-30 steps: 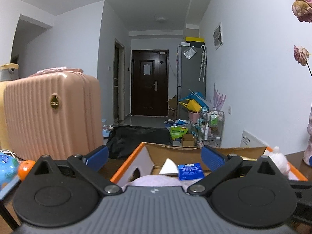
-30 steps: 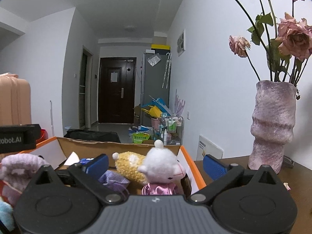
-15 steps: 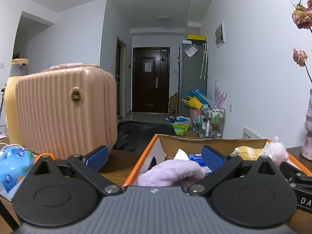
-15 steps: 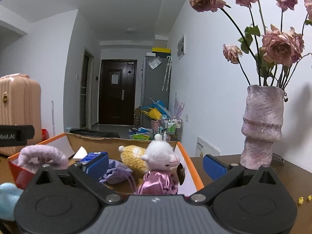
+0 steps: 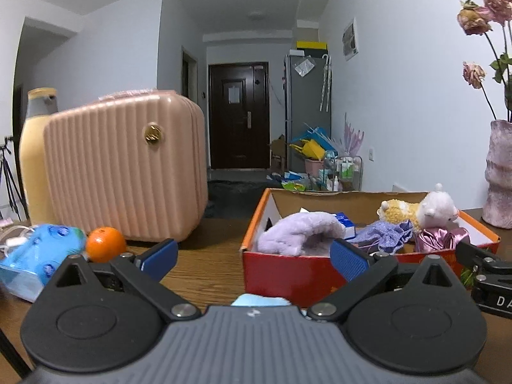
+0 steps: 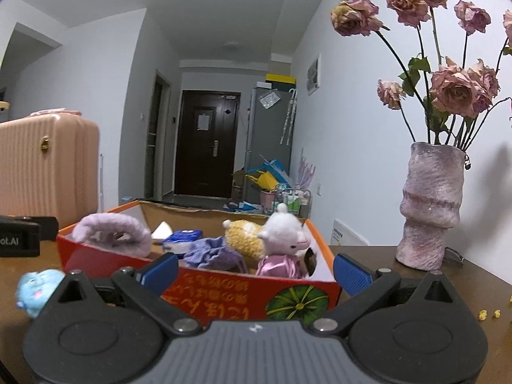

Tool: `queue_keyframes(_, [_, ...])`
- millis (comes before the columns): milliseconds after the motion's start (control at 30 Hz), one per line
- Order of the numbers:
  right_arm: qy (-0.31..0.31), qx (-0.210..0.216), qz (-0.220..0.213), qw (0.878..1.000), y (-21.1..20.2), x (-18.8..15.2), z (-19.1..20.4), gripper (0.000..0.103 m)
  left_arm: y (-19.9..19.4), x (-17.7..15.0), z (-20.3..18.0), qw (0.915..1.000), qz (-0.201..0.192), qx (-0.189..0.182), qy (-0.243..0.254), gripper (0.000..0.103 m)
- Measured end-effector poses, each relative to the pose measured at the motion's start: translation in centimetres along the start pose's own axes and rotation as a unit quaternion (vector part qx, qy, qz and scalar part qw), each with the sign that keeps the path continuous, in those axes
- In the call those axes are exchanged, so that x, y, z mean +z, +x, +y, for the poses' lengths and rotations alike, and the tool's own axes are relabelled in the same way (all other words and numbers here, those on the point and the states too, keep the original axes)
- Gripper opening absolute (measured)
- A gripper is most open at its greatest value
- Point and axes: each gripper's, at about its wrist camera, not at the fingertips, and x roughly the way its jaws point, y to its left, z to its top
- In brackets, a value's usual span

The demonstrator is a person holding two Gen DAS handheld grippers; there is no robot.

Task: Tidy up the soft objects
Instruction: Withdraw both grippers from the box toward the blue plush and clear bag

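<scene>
A red and orange cardboard box (image 5: 297, 275) (image 6: 224, 294) stands on the wooden table. It holds a fluffy lilac plush (image 5: 300, 235) (image 6: 112, 232), a purple pouch (image 5: 384, 235) (image 6: 212, 254), a yellow plush (image 5: 400, 209) (image 6: 244, 238) and a white lamb in a pink dress (image 5: 436, 211) (image 6: 284, 240). A small blue plush (image 6: 36, 289) (image 5: 259, 300) lies on the table in front of the box. My left gripper (image 5: 254, 260) and my right gripper (image 6: 254, 272) are both open and hold nothing, a little back from the box.
A pink suitcase (image 5: 124, 166) stands at the left, with an orange (image 5: 105, 244) and a blue packet (image 5: 35, 256) before it. A purple vase of dried roses (image 6: 432, 204) stands at the right. Small yellow crumbs (image 6: 488, 313) lie near it.
Both grippers have pulled back from over the box, so its red front wall now shows. The lilac plush stays in the box's left end. The blue plush has come into view.
</scene>
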Motion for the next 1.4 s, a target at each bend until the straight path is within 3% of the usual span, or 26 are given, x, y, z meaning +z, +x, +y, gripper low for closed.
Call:
queue_keyframes(700, [0.003, 0.020, 0.026, 0.999, -4.6, -1.1, 2.9, 0.103, -5.2, -1.4, 3.6, 0.9999, 0.001, 0.000, 0.012, 0.103])
queue_keyframes(933, [0.009, 0.012, 0.030, 0.999, -5.7, -1.2, 3.7, 0.103, -6.5, -1.7, 5.0, 0.9997, 0.010, -0.020, 0.007, 0.103])
queue_keyframes(1400, [0.011, 0.004, 0.050, 0.999, -5.6, -1.4, 4.4, 0.103, -7.9, -2.1, 7.5, 0.9996, 0.009, -0.025, 0.012, 0.103])
